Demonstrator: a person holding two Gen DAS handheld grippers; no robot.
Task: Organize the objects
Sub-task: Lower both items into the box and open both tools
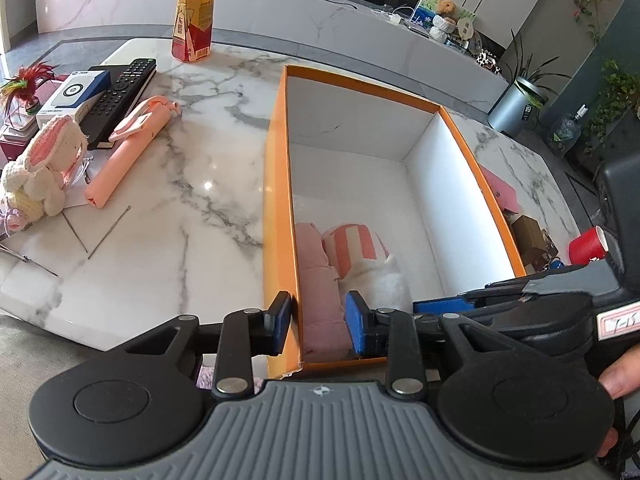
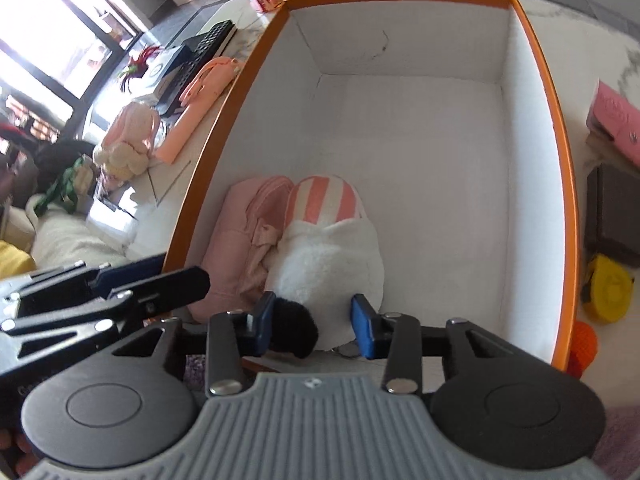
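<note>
**Left wrist view: both claws at the near end of the orange box**

Left wrist view shows the orange box point(image 1: 276, 184) standing open on the marble worktop point(image 1: 192, 184). The left claw point(image 1: 318, 326) is spread wide and straddles the box's near left wall, one finger outside it and one inside, holding nothing. Inside the box, at its near left corner, a pink rolled cloth point(image 1: 320, 280) lies against the wall with a striped plush toy point(image 1: 360, 256) just beside it.

In the right wrist view, the right claw point(image 2: 314, 326) is also spread wide over the near end of the box, around the toy's white fluffy end and gripping nothing; a black fuzzy tuft point(image 2: 294, 330) sits against its left finger.

Left of the box lie a pink folding stick point(image 1: 128, 148), a remote control point(image 1: 120, 96) and a knitted bunny point(image 1: 44, 164). Beyond the box's far left corner stands a drink bottle point(image 1: 194, 16). Right of the box lies a pink wallet point(image 2: 616, 124).
</note>
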